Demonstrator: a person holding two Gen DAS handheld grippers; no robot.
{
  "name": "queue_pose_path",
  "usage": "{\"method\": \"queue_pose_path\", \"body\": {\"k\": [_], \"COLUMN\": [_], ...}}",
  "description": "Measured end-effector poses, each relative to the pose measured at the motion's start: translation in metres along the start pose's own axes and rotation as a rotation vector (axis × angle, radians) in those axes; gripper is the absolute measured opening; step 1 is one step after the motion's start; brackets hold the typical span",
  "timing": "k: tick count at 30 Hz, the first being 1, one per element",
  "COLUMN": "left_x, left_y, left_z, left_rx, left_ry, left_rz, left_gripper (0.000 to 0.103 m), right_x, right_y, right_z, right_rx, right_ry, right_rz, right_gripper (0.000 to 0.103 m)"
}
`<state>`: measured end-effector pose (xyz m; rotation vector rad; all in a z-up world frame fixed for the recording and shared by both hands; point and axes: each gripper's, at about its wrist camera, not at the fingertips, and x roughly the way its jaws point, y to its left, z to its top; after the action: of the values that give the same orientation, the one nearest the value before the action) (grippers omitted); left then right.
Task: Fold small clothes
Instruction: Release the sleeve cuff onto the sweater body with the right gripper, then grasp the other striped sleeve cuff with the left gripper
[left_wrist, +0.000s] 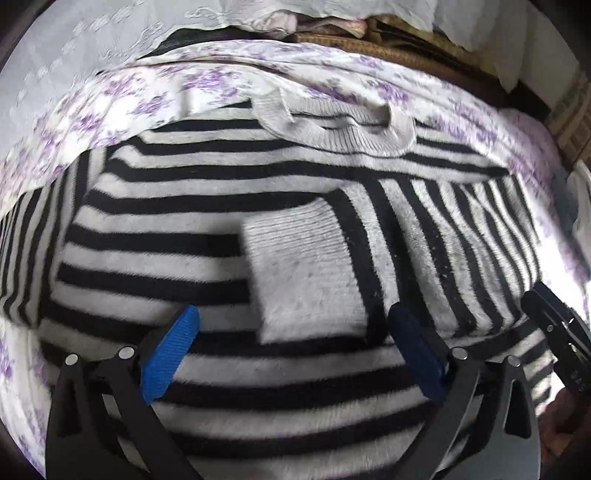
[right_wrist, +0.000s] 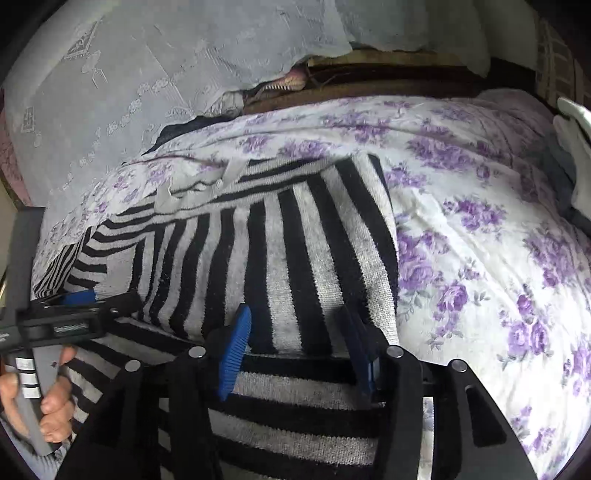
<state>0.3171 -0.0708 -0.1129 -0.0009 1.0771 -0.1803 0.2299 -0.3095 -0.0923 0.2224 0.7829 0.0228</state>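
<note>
On the flowered bedspread (right_wrist: 480, 229) lies the striped sweater (left_wrist: 177, 229), collar (left_wrist: 332, 129) toward the far side, its long axis running from collar to hem. One sleeve is folded across its body, the cuff (left_wrist: 303, 273) pointing left. Left gripper (left_wrist: 291, 354) hangs released above the cuff; right gripper (right_wrist: 295, 354) is released too, nothing between its pads. Judging from this, the other sleeve comes next and needs a pinch at its cuff.

I find no text, label or brand I can read in either wrist view. Faint markings sit on the black body of the right gripper (left_wrist: 557, 332), at the right edge beyond the striped sweater (left_wrist: 221, 229), too blurred to make out.
</note>
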Motion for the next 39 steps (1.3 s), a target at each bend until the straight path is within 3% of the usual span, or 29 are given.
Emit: {"method": "queue_pose_path", "body": {"k": [3,5,6,8,10,14,18,19,22,26,28,29,31,35,39], "left_x": [-0.026,-0.044,-0.05,-0.06,-0.064,-0.064,-0.065,-0.065,-0.059,-0.05,-0.05,-0.05,-0.045,-0.048,-0.073], "left_y": [0.024,0.055,0.072,0.121,0.167,0.254,0.323,0.333,0.362,0.38,0.381,0.382,0.384,0.385,0.361], "left_z": [0.0,0.001,0.002,0.002,-0.007,-0.036,-0.048,-0.046,-0.04,-0.035,-0.029,-0.029,-0.028,-0.029,-0.023], "left_rx": [-0.045,-0.112,-0.156,-0.265,-0.338,-0.481,-0.727,-0.753,-0.828,-0.857,-0.831,-0.824,-0.818,-0.789,-0.679], "left_ry": [-0.058,-0.082,-0.09,-0.093,-0.077,-0.071,-0.135,-0.157,-0.204,-0.245,-0.26,-0.26,-0.232,-0.235,-0.275], "left_rz": [0.058,0.077,0.07,0.045,0.055,0.116,-0.158,-0.187,-0.191,-0.192,-0.15,-0.139,-0.089,-0.059,0.035], "left_gripper": [0.099,0.099,0.099,0.099,0.099,0.099,0.099,0.099,0.099,0.098,0.091,0.07,0.041,0.019,0.013], "right_x": [-0.018,-0.019,-0.015,0.017,0.022,-0.011,-0.016,-0.012,-0.005,-0.008,-0.011,-0.013,-0.016,-0.001,0.001], "right_y": [0.007,0.016,0.021,0.031,0.037,0.029,0.012,0.008,-0.007,-0.01,-0.009,-0.011,-0.016,-0.014,-0.003], "right_z": [0.001,0.001,0.0,-0.002,-0.004,-0.002,0.001,0.002,0.001,-0.005,-0.007,-0.007,-0.006,-0.003,-0.002], "right_rx": [0.007,-0.027,-0.049,-0.109,-0.148,-0.081,0.014,0.039,0.121,0.137,0.135,0.143,0.167,0.145,0.089], "right_ry": [-0.089,-0.11,-0.092,0.058,0.073,-0.094,-0.145,-0.131,-0.105,-0.117,-0.126,-0.139,-0.155,-0.082,-0.069], "right_rz": [0.012,0.029,0.028,0.034,-0.008,0.057,0.069,0.072,0.105,0.117,0.109,0.108,0.11,0.091,0.042], "right_gripper": [0.067,0.086,0.088,0.1,0.1,0.099,0.099,0.097,0.09,0.09,0.089,0.088,0.088,0.089,0.094]}}
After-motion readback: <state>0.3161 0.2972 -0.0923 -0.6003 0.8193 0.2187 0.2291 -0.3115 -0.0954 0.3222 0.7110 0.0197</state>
